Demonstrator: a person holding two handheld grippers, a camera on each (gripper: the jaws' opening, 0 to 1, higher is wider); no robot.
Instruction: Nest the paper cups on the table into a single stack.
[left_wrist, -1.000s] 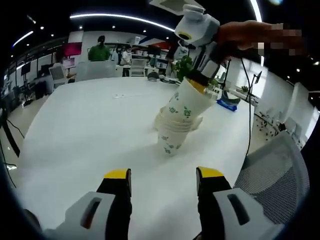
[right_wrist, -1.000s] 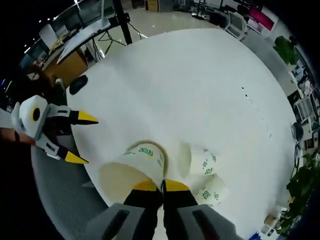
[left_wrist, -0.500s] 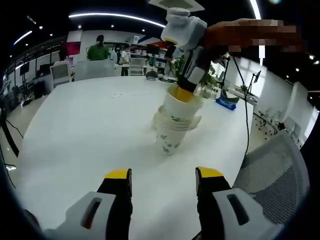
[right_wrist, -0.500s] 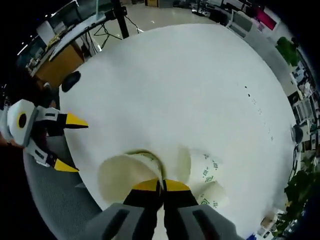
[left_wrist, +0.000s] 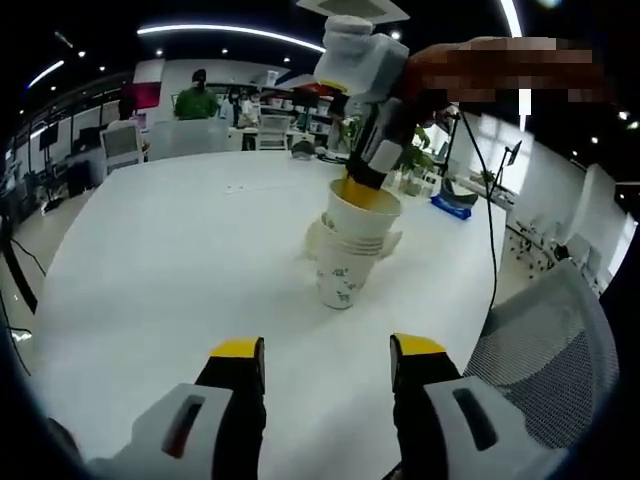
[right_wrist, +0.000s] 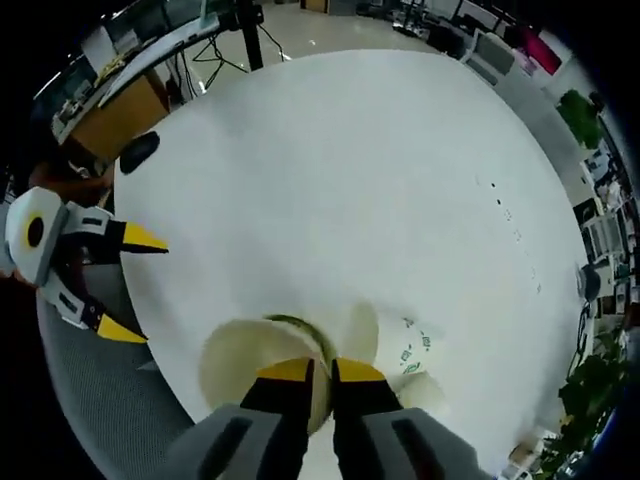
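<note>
While the stack of paper cups (left_wrist: 347, 255) stands upright near the middle of the white counter (left_wrist: 170, 260), I see the top cup (left_wrist: 361, 211) seated in it, rim up. My right gripper (left_wrist: 360, 185) reaches down from twelve o'clock onto that cup's rim; in the right gripper view (right_wrist: 309, 371) its yellow-tipped jaws sit either side of the rim wall with a slight gap showing, so I cannot tell if they pinch it. Another cup (right_wrist: 415, 352) lies on its side at about three o'clock of the stack. My left gripper (left_wrist: 325, 350) hovers at six o'clock, well apart from the cups, jaws spread and holding nothing. A grey mesh chair (left_wrist: 550, 350) stands at four o'clock beside the counter.
</note>
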